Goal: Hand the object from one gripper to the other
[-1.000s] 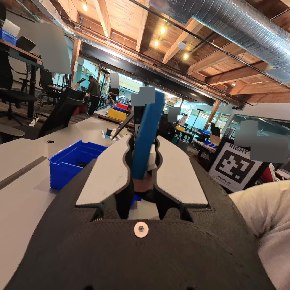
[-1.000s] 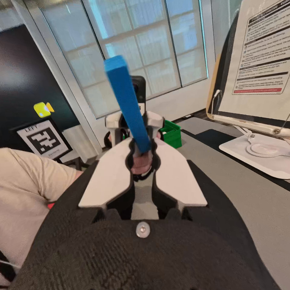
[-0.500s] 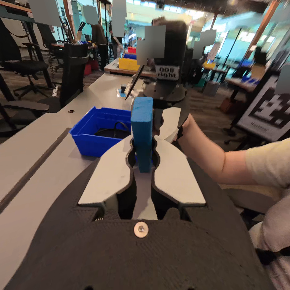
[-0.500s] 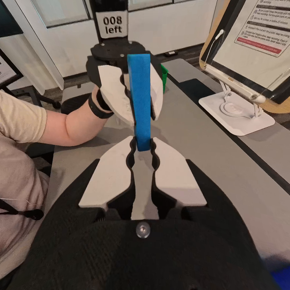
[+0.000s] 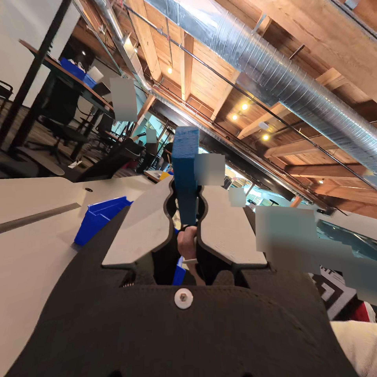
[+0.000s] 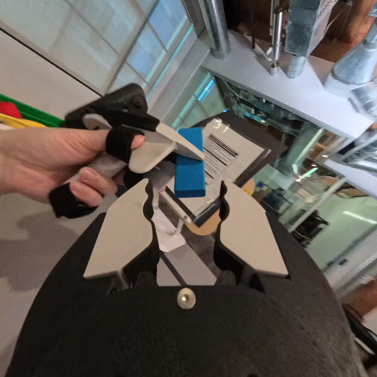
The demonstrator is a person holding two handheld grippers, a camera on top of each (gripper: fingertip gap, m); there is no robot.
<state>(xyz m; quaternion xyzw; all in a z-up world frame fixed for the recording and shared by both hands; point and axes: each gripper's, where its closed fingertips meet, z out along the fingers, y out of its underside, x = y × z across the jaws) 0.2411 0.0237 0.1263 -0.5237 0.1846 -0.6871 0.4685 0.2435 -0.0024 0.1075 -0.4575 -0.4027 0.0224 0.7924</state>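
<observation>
The blue foam block (image 5: 184, 179) stands upright between the fingers of my left gripper (image 5: 186, 189), which is shut on its lower half. In the right wrist view my right gripper (image 6: 184, 181) is open and empty, its jaws wide apart. Just beyond its tips, the left gripper (image 6: 179, 155), held by a hand (image 6: 51, 155), clamps the block (image 6: 189, 175) near its upper part. The block's lower end hangs free just above the gap between my right fingers and touches neither.
A blue bin (image 5: 98, 218) sits on the grey table (image 5: 30, 204) to the left of the left gripper. A document stand (image 6: 222, 155) stands behind the block. A green bin (image 6: 30, 116) is at the far left. A marker board (image 5: 330, 289) stands at the right. My left and right fingertips are right by each other.
The right gripper has opened and let go of the block. The left gripper now holds it alone. Both views have tilted upward, away from the table.
</observation>
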